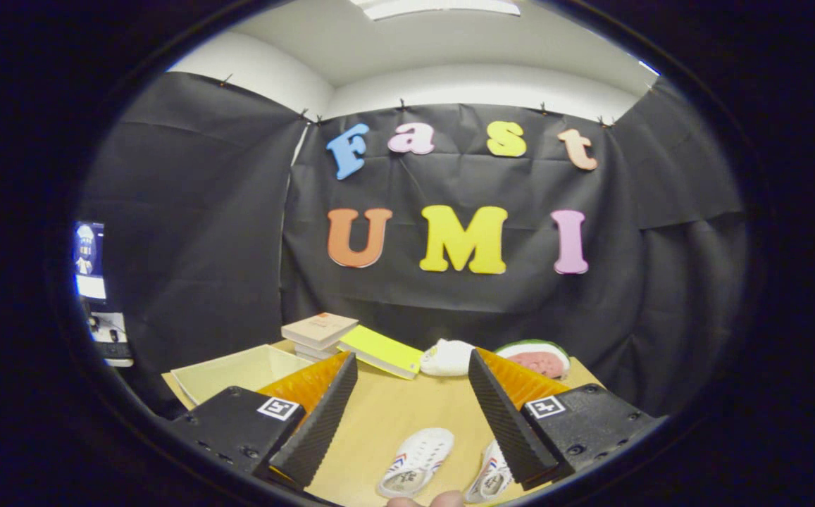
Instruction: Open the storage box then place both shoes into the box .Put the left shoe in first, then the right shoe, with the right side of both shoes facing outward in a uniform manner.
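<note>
Two small white shoes with red and blue stripes lie on the wooden table below my fingers. One shoe (415,461) rests between the fingers. The other shoe (490,477) is partly hidden behind the right finger (502,415). The storage box (238,372), pale and open-topped, stands on the table to the left, beyond the left finger (322,415). My gripper (413,366) hangs above the table with its fingers wide apart and nothing between them.
A stack of books (318,332) with a yellow-green sheet (381,350) leaning beside it sits at the back of the table. A white soft object (447,357) and a watermelon slice toy (539,360) lie at the back right. Fingertips of a hand (425,501) show near the table's near edge. A screen (90,260) stands at the far left.
</note>
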Motion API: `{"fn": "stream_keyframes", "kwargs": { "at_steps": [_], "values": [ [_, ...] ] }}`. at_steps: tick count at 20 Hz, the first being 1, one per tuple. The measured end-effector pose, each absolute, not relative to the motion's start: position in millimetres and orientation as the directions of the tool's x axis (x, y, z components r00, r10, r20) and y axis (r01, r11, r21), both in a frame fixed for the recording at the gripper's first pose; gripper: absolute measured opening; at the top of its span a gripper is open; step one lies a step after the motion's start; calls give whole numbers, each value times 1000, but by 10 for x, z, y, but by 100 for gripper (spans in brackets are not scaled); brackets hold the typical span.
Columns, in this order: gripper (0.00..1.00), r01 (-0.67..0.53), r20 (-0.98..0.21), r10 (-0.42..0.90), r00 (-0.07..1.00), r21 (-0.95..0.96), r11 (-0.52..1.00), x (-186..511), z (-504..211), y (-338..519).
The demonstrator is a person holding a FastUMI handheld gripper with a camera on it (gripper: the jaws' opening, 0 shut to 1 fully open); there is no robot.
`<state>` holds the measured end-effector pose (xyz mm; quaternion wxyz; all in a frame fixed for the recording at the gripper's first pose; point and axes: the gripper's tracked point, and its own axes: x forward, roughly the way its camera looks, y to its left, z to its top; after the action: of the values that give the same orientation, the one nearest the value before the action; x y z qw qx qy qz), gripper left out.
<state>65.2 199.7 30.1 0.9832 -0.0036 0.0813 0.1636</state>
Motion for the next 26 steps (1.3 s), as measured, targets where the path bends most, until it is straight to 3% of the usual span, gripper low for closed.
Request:
{"fn": "stream_keyframes", "kwargs": {
  "at_steps": [5,14,23,26],
  "values": [
    [100,-253,-344,258,903,58,966,787,-397,1653],
    [100,-236,-658,250,710,113,965,1033,-1681,1791],
    [100,-200,-832,271,484,196,960,1057,-2303,1889],
    [93,-217,-854,287,433,210,953,1074,-2337,1922]
  ]
}}
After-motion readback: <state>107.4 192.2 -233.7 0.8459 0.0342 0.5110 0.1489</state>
